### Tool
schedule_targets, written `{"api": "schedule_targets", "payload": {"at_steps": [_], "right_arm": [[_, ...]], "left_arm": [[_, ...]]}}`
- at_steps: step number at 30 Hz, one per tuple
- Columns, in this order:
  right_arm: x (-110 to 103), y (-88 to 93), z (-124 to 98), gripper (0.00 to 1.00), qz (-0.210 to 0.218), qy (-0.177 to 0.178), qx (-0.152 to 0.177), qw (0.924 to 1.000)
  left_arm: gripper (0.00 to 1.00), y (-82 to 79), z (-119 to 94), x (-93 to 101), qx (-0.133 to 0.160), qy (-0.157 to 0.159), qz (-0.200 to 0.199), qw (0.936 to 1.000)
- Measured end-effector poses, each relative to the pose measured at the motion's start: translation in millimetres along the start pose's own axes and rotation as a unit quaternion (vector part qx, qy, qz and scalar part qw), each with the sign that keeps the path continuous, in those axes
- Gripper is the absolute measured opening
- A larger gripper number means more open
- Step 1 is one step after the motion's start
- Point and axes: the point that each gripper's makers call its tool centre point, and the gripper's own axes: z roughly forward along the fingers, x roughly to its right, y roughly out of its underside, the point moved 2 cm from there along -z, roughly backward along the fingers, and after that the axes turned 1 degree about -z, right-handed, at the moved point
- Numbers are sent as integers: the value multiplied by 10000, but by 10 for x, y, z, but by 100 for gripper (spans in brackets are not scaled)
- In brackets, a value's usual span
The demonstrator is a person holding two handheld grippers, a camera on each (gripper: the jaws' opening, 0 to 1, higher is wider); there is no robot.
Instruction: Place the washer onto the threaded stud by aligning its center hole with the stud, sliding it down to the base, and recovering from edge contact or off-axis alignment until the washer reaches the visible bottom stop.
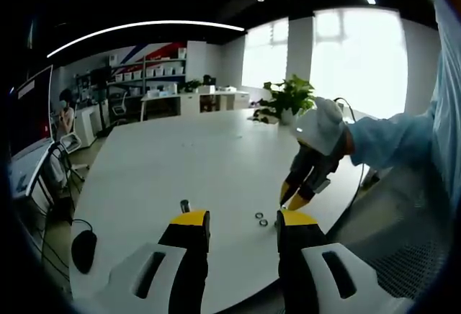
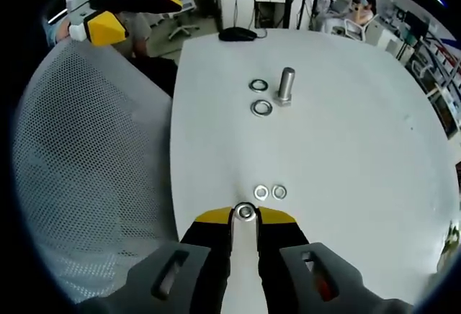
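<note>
Our right gripper [image 2: 245, 214] pinches a washer [image 2: 245, 212]; the upright stud [image 2: 285, 85] stands well ahead on the counter [image 2: 346, 148]. Our left gripper [image 1: 243, 226] hangs open, empty.

From my remote station I note a white table [image 1: 180, 155], bright windows [image 1: 353, 58] at upper right, a potted plant [image 1: 287, 99] before them, shelves [image 1: 148, 65] at upper left, ceiling light strips [image 1: 144, 26], and a mesh chair [image 2: 86, 155] at left.
</note>
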Motion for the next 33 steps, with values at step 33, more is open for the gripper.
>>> {"api": "schedule_targets", "payload": {"at_steps": [33], "right_arm": [[-48,24,144,13,-983,204,-488,9938]], "left_arm": [[35,20,5,0,-68,-1,15,10000]]}}
